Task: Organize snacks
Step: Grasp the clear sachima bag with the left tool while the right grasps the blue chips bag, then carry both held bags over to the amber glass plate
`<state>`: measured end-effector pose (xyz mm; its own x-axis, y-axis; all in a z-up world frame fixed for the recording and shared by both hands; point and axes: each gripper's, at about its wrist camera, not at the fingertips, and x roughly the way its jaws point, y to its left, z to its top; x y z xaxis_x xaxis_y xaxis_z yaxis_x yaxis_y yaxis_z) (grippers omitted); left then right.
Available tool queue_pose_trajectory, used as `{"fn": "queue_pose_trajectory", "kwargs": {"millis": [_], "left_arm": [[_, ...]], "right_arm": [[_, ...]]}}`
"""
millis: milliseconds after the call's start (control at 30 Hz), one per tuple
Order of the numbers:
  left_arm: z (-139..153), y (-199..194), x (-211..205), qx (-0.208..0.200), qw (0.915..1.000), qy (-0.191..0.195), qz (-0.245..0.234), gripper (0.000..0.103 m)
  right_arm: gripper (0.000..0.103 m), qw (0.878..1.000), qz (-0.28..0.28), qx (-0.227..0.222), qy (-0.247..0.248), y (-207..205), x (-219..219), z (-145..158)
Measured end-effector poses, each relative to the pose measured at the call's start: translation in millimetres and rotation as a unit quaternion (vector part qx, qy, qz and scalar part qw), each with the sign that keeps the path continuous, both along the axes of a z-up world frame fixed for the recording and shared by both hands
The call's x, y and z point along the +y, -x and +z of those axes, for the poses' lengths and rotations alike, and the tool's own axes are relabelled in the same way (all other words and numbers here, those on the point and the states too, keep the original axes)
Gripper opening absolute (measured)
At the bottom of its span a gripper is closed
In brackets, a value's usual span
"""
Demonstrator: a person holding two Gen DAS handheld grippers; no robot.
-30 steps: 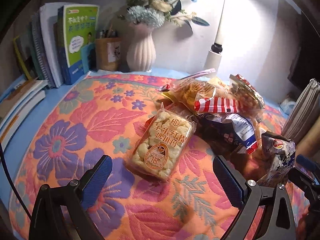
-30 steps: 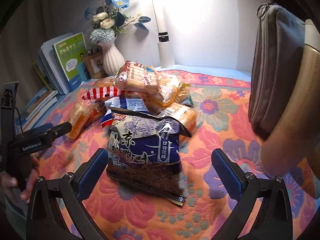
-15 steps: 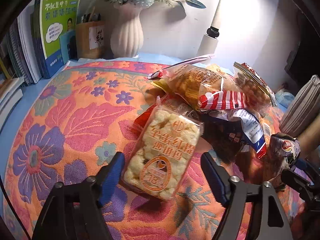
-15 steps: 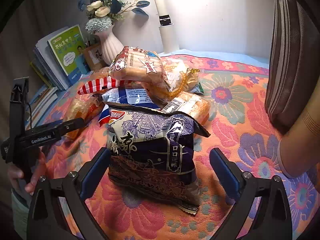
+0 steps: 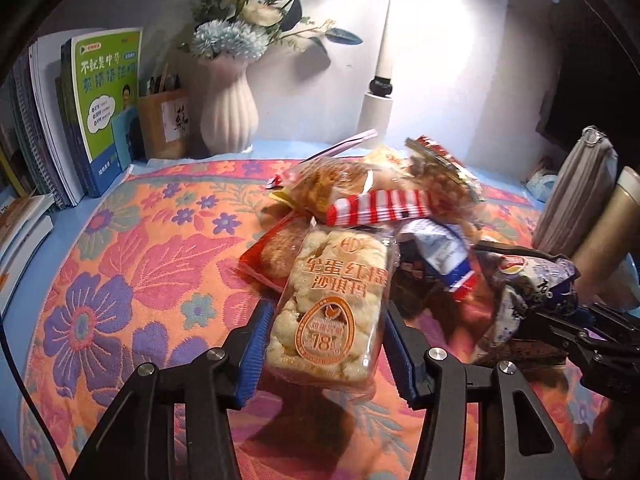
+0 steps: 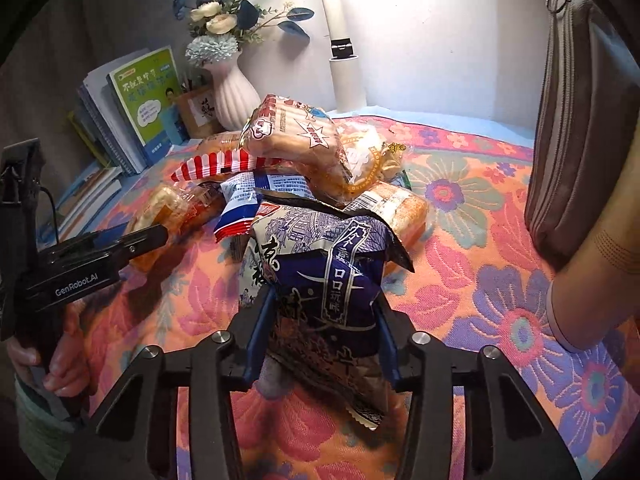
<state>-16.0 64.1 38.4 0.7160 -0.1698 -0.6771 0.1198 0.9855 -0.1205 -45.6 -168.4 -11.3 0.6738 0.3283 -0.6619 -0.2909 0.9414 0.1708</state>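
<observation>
A pile of snack packs (image 5: 380, 200) lies on the floral cloth (image 5: 120, 264). My left gripper (image 5: 326, 340) is shut on a clear pack of pale puffed pastry (image 5: 332, 304) with orange lettering, at the pile's near left edge. My right gripper (image 6: 322, 336) is shut on a dark blue snack bag (image 6: 320, 272) at the pile's near side. The same bag shows in the left wrist view (image 5: 524, 292) with the right gripper on it. The left gripper also shows in the right wrist view (image 6: 88, 268), on the pastry pack (image 6: 160, 216).
A white vase of flowers (image 5: 230, 116), a pen holder (image 5: 166, 124) and upright books (image 5: 100, 112) stand at the back left. A white lamp post (image 5: 380, 92) rises behind the pile. A grey zip pouch (image 6: 576, 120) and a tan cylinder (image 5: 608, 224) stand on the right.
Both grippers moved forward and closed: the left on the pastry pack, the right on the dark blue bag. Both were open one second ago.
</observation>
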Motion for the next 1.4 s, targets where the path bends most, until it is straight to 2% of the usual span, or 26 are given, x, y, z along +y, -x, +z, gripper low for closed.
{"fn": "queue_pose_trajectory", "kwargs": {"millis": [233, 367, 433, 533, 633, 667, 733, 800, 867, 1000, 1100, 1267, 1400], "left_arm": [[9.8, 22.5, -19.0, -0.007, 0.9997, 0.017, -0.017, 0.048], [1.5, 33.9, -24.3, 0.019, 0.9991, 0.023, -0.030, 0.048], [-6.6, 34.8, -24.0, 0.046, 0.9981, 0.025, -0.033, 0.054], [-17.4, 35.7, -26.0, 0.069, 0.9970, 0.016, -0.032, 0.072], [-25.4, 33.3, -31.3, 0.085, 0.9957, 0.011, -0.034, 0.072], [-26.4, 32.4, -34.5, 0.083, 0.9960, 0.006, -0.034, 0.067], [-29.1, 30.5, -43.2, 0.084, 0.9955, -0.015, -0.042, 0.045], [-27.1, 31.6, -48.7, 0.076, 0.9959, -0.033, -0.037, 0.045], [-21.8, 36.7, -53.5, 0.064, 0.9966, -0.035, -0.039, 0.044], [-0.7, 51.2, -67.9, 0.040, 0.9976, -0.011, -0.056, 0.044], [17.1, 62.5, -90.5, 0.020, 0.9959, 0.011, -0.088, 0.044], [35.6, 76.1, -151.7, 0.004, 0.9878, 0.022, -0.154, 0.044], [43.6, 87.2, -214.1, 0.004, 0.9748, 0.026, -0.222, 0.044]], "right_arm": [[0.042, 1.000, -0.008, -0.012, -0.007, 27.7, -18.2, 14.0], [0.042, 1.000, -0.010, -0.011, -0.007, 43.6, -30.4, 15.9], [0.042, 1.000, -0.015, -0.011, 0.001, 49.2, -35.8, 13.2], [0.042, 1.000, -0.019, -0.003, 0.002, 51.6, -43.1, 5.8], [0.042, 1.000, -0.022, 0.008, -0.009, 51.1, -49.8, 0.4], [0.042, 1.000, -0.023, 0.011, -0.012, 51.0, -51.2, -0.5], [0.042, 1.000, -0.024, 0.011, -0.014, 52.3, -53.6, 0.1], [0.042, 1.000, -0.024, 0.007, -0.018, 55.4, -56.5, 3.7], [0.042, 0.999, -0.025, 0.000, -0.021, 60.4, -62.1, 9.4], [0.042, 0.999, -0.030, -0.008, -0.028, 72.7, -75.3, 21.3], [0.042, 0.999, -0.040, -0.017, -0.027, 86.5, -90.0, 32.4], [0.042, 0.995, -0.093, -0.021, -0.007, 104.4, -129.5, 50.4], [0.042, 0.988, -0.148, -0.012, -0.034, 110.2, -187.2, 58.7]]}}
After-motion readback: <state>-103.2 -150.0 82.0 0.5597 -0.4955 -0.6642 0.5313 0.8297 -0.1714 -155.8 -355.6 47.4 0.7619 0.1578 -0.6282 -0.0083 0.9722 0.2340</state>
